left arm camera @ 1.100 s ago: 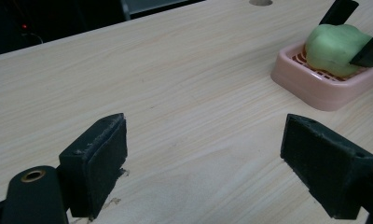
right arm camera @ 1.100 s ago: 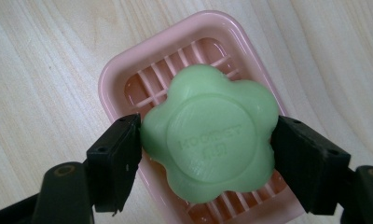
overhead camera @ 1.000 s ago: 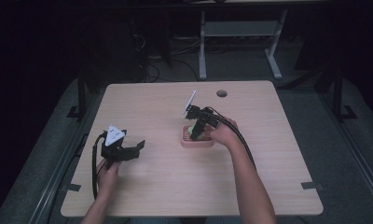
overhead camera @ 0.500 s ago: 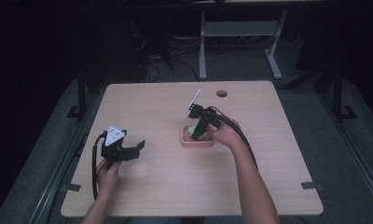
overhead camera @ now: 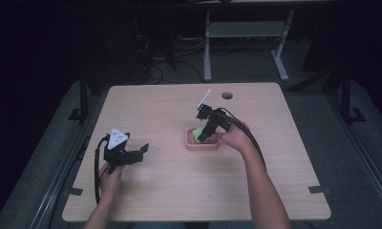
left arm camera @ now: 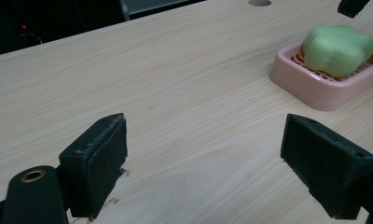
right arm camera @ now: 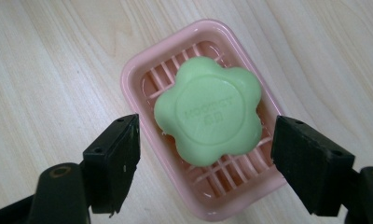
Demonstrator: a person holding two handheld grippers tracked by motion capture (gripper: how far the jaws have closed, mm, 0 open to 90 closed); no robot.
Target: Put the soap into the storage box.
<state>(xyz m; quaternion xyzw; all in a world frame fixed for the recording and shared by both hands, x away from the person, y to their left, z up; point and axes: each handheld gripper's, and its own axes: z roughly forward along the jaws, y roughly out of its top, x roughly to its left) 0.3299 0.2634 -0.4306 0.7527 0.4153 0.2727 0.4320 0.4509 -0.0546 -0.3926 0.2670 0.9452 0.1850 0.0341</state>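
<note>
1. Since a second ago my right hand-held gripper (overhead camera: 204, 136) has stayed over the pink soap dish (overhead camera: 202, 144), shifting only slightly, and the green soap (overhead camera: 198, 131) now shows more plainly from above; my left hand-held gripper (overhead camera: 140, 151) has not moved.
2. Seen from the right gripper view, the green soap (right arm camera: 208, 118) is a flower-shaped bar lying flat in the pink soap dish (right arm camera: 142, 70), its stamped face up.
3. The soap has no clear long axis; the dish's long axis runs diagonally in that view, from upper left to lower right.
4. My right hand-held gripper (right arm camera: 205, 156) is spread wide, its jaws either side of the soap and apart from it.
5. My left hand-held gripper (left arm camera: 217, 172) is also spread, holding nothing, low over the bare surface (left arm camera: 175, 84).
6. The dish sits near the middle of the surface (overhead camera: 275, 181), well apart from my left hand-held gripper.
</note>
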